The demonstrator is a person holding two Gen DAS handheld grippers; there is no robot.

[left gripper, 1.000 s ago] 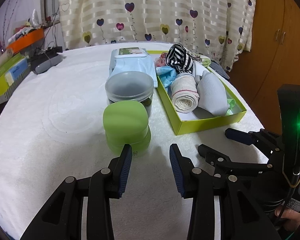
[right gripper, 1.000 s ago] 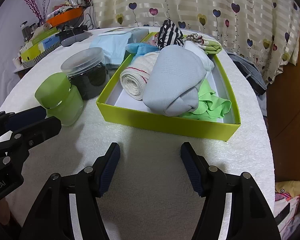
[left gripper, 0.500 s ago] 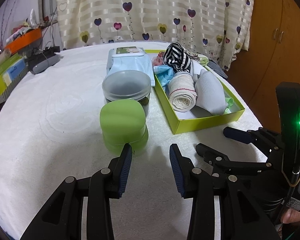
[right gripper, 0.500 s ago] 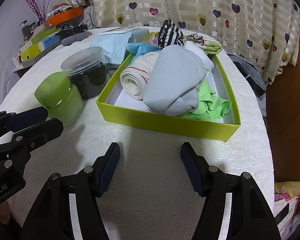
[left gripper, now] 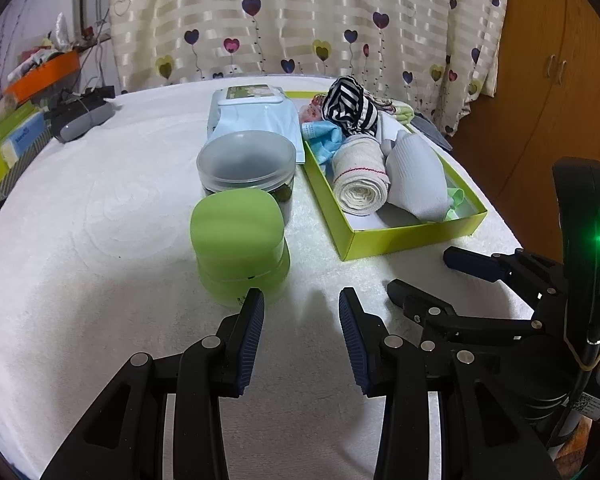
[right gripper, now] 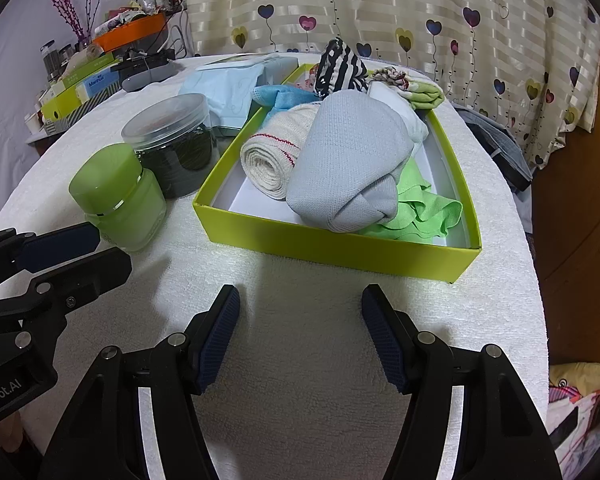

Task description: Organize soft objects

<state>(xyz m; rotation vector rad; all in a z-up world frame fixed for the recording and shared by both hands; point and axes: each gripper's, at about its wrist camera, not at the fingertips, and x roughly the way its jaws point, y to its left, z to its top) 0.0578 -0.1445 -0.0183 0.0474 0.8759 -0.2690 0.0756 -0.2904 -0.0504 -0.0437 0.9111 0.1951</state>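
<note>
We hold both tongs low over the white towelling of the table [right gripper: 300,360], side by side. The left gripper [left gripper: 301,304] has its jaws parted with nothing between them — only bare cloth shows in the gap. The right gripper [right gripper: 300,300] stands spread wider, also empty.

Just ahead of our left tongs sits a green jar [left gripper: 240,248] with a rounded green lid, and touching it from behind a clear-lidded jar [left gripper: 246,164] of dark contents. Beyond that lies a pale blue wipes pack [left gripper: 254,116].

Ahead of our right tongs is the lime-green box [right gripper: 340,240], open, and the soft things are inside it: a rolled cream cloth [right gripper: 276,156] with a red stripe, a grey-blue knitted bundle [right gripper: 348,160] leaning beside it, a crumpled light green cloth [right gripper: 420,208] at the near right corner, a bright blue cloth [right gripper: 280,96] and a black-and-white striped piece [right gripper: 340,68] at the far end.

A heart-patterned curtain [left gripper: 300,20] hangs behind the table.
</note>
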